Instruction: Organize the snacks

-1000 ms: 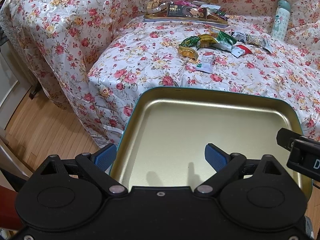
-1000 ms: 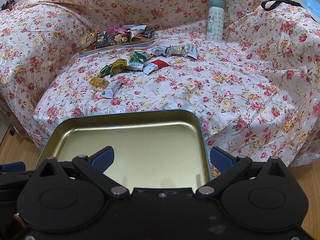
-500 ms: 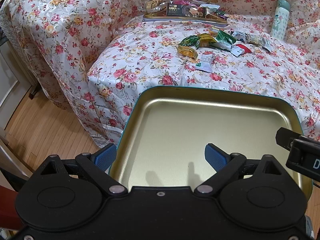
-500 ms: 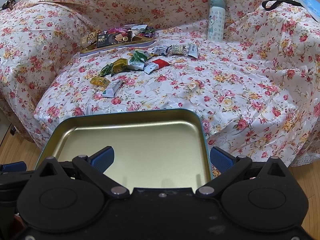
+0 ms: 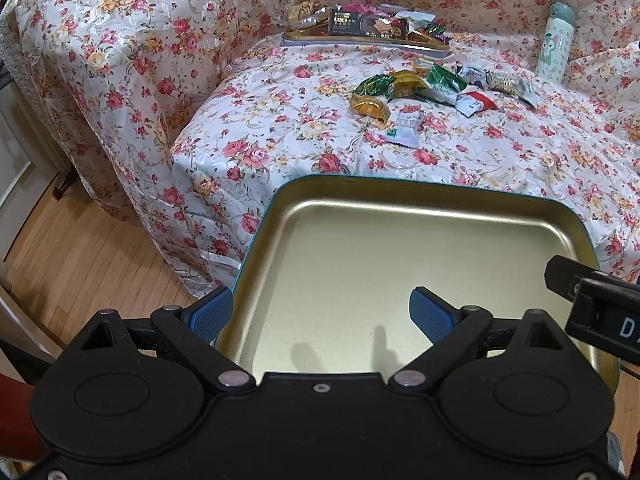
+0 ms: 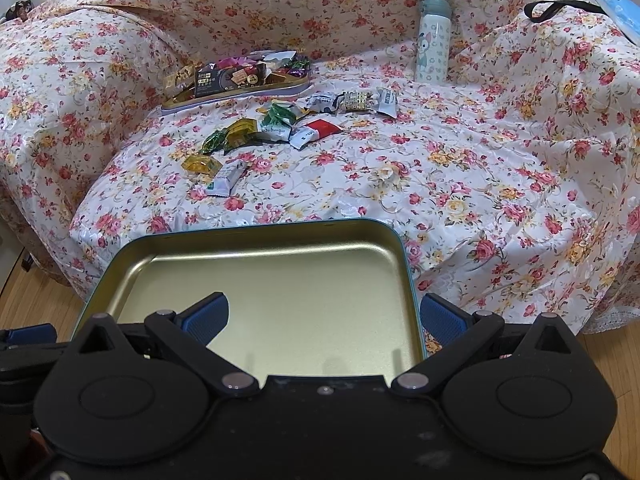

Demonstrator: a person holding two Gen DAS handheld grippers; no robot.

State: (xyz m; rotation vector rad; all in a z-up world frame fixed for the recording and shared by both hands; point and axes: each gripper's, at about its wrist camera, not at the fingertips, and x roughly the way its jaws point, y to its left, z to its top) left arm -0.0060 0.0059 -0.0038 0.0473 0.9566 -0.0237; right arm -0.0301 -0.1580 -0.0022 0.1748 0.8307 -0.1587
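Observation:
An empty gold tin tray with a teal rim [image 5: 400,196] [image 6: 280,227] is held in the air in front of the sofa. My left gripper [image 5: 320,314] is open wide and straddles the tray's near-left corner. My right gripper [image 6: 324,316] is open wide and straddles its near-right corner. Whether the pads touch the rim I cannot tell. Several loose wrapped snacks [image 5: 424,88] [image 6: 276,128] lie on the floral sofa seat. A second tray full of snacks [image 5: 360,34] [image 6: 240,80] sits at the back of the seat.
A pale green patterned bottle [image 5: 554,40] [image 6: 432,40] stands at the back right of the seat. The floral cover [image 6: 460,184] drapes the whole sofa. Wooden floor [image 5: 80,248] lies to the left and below. A black strap [image 6: 560,8] lies on the right armrest.
The tray and both grippers have drifted slightly toward the sofa. Nothing was taken hold of or let go.

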